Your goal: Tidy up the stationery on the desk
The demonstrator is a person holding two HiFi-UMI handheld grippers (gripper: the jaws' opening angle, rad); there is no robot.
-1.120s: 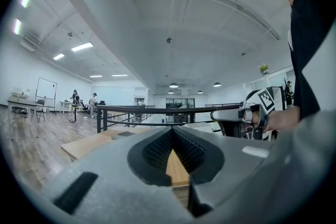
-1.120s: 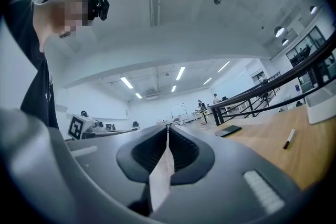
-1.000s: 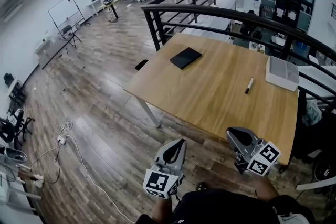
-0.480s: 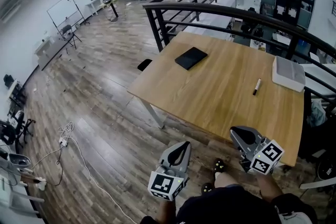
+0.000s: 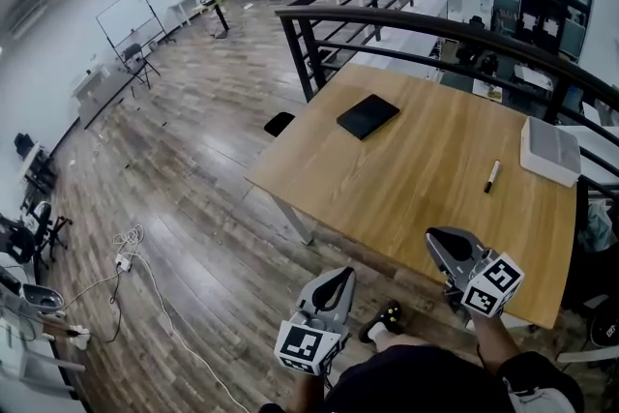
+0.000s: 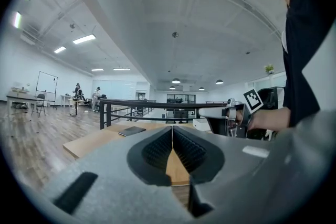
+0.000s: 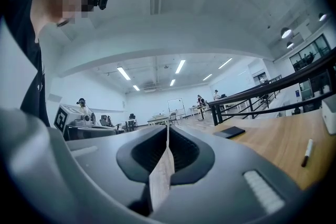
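Observation:
A wooden desk [image 5: 406, 179] carries a black notebook [image 5: 368, 116] at its far left, a black-and-white marker [image 5: 491, 176] to the right, and a white box [image 5: 549, 150] at the right edge. Both grippers hang short of the desk's near edge. My left gripper [image 5: 336, 279] is over the floor, jaws shut and empty. My right gripper [image 5: 442, 243] is at the desk's near edge, also shut and empty. The left gripper view shows the notebook [image 6: 132, 131] beyond its shut jaws. The right gripper view shows the notebook [image 7: 229, 132] and the marker [image 7: 306, 152].
A black railing [image 5: 406, 34] runs behind the desk. A small black stool [image 5: 280, 123] stands at the desk's left corner. Cables [image 5: 126, 256] lie on the wooden floor to the left. A whiteboard [image 5: 126, 19] and people are far back in the room.
Both grippers and the head have moved toward the desk; the desk sits lower and further right in the head view. The jaws stay shut.

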